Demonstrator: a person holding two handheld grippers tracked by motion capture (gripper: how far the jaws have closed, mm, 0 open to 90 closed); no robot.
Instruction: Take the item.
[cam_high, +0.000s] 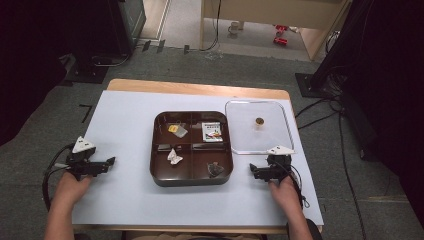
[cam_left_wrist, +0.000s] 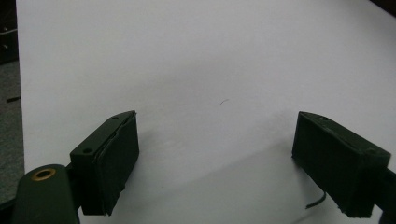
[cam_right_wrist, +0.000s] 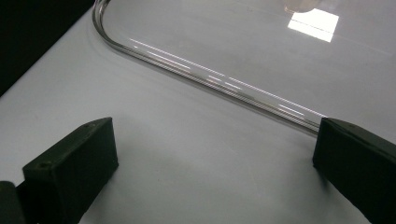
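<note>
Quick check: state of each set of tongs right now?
Left tongs: open, holding nothing, over the white table cover.
Right tongs: open, holding nothing, beside the clear plastic lid.

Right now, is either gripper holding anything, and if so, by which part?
Nothing is held. The left gripper has open jaws over bare white table cover, and the right gripper has open jaws just short of the clear lid's rim.

Tray (cam_high: 192, 176) mid-table, lid (cam_high: 258, 132) just right of it
</note>
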